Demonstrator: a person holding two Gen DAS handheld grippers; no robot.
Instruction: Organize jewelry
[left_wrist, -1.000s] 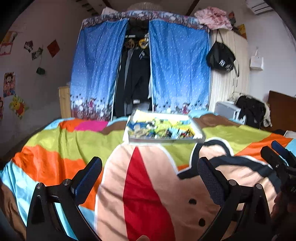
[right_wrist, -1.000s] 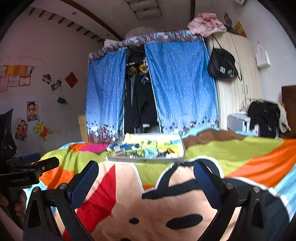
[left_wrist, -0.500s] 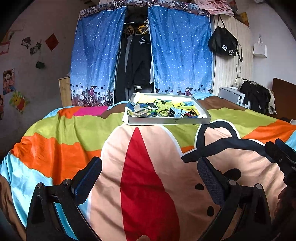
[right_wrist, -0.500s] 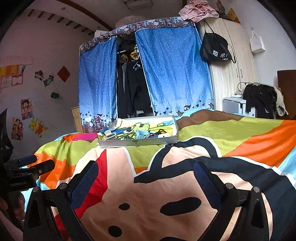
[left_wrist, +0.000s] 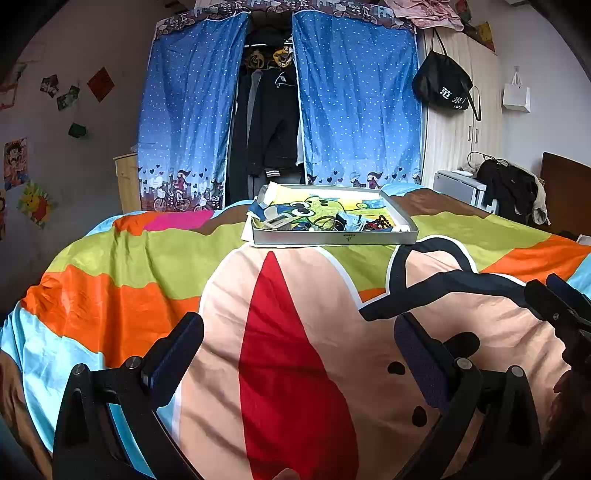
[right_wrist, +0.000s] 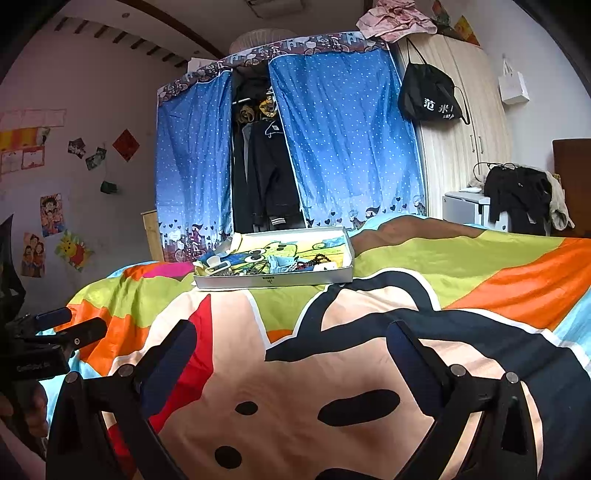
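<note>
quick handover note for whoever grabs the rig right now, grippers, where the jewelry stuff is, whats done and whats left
Left gripper: open, empty, above the bedspread, short of the tray.
Right gripper: open, empty, also above the bedspread on the near side.
Tray: shallow and white, on the far part of the bed ahead of both grippers, its cartoon-print bottom showing. The jewelry and small items lie jumbled along its near edge, a dark bead string among them; the rest are too small to name.
Done: nothing visibly sorted or picked up.
Left: reach the tray, then sort all the pieces.
</note>
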